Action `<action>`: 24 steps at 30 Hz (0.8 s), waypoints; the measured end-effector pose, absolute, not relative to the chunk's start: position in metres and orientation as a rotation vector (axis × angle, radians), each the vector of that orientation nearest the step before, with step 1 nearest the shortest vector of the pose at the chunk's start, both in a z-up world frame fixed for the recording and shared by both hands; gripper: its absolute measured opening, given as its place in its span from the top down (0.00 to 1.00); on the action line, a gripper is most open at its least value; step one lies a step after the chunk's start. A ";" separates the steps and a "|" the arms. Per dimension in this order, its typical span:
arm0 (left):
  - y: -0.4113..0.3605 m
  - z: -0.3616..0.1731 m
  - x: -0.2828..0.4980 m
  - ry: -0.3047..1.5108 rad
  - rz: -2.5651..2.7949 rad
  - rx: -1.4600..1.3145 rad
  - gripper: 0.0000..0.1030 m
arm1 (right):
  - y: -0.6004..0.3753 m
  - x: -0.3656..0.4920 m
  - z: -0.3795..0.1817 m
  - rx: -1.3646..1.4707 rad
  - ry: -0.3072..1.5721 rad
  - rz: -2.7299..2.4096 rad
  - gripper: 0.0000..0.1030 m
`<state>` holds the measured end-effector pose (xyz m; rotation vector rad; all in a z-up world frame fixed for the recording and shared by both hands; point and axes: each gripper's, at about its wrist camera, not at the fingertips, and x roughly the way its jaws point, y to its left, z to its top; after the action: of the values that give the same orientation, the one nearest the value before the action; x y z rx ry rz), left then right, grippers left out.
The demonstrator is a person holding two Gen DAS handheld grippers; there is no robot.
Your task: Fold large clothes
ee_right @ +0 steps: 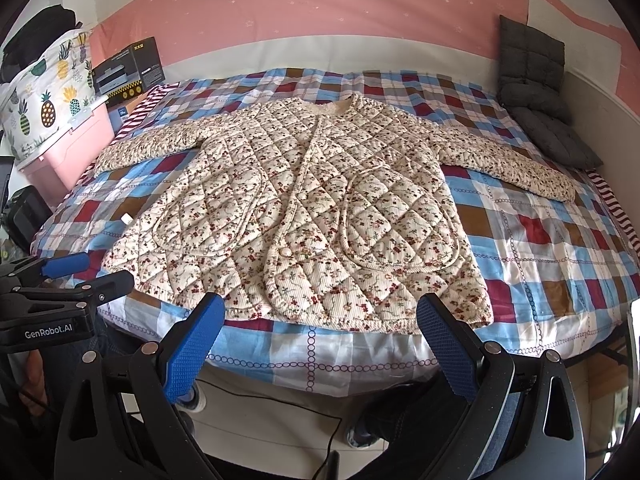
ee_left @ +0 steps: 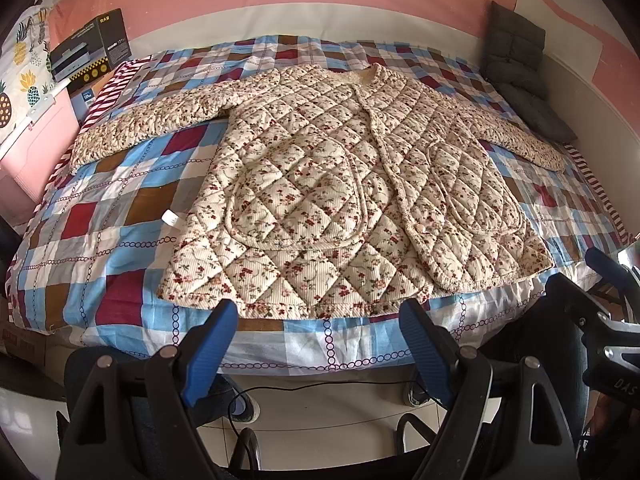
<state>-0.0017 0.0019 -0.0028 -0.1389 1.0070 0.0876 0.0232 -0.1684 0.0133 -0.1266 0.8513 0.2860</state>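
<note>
A cream quilted jacket with a red floral print [ee_left: 320,184] lies flat and face up on the bed, both sleeves spread out to the sides, hem toward me. It also shows in the right wrist view [ee_right: 304,216]. My left gripper [ee_left: 320,316] is open and empty, held off the bed's near edge just short of the hem. My right gripper [ee_right: 320,312] is open and empty, also just before the hem. The right gripper shows at the right edge of the left wrist view [ee_left: 608,280]; the left gripper shows at the left of the right wrist view [ee_right: 68,272].
The bed has a blue, red, brown and white checked cover [ee_right: 540,240]. A grey cushion [ee_right: 536,92] leans at the far right corner. A black box [ee_right: 128,72] and a pink bin with a pineapple cloth [ee_right: 60,120] stand at the far left. A cable lies on the tiled floor [ee_left: 320,392].
</note>
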 end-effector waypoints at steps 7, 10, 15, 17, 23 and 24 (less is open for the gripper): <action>-0.002 -0.005 -0.001 1.010 0.088 -0.136 0.18 | -0.167 0.024 0.012 -0.127 0.855 0.288 0.06; -0.002 -0.005 -0.001 1.010 0.088 -0.135 0.18 | -0.167 0.024 0.011 -0.126 0.857 0.288 0.06; -0.002 -0.006 -0.001 1.012 0.092 -0.131 0.18 | -0.167 0.024 0.010 -0.125 0.857 0.289 0.06; -0.002 -0.006 -0.001 1.011 0.090 -0.135 0.18 | -0.167 0.024 0.010 -0.126 0.857 0.289 0.06; -0.002 -0.006 -0.001 1.011 0.089 -0.135 0.18 | -0.167 0.025 0.009 -0.126 0.859 0.291 0.06; -0.002 -0.007 -0.001 1.012 0.088 -0.135 0.18 | -0.167 0.025 0.009 -0.125 0.859 0.290 0.06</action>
<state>-0.0013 -0.0021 -0.0065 -0.1351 1.0119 0.0884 0.0252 -0.1673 0.0092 -0.1254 0.8593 0.2903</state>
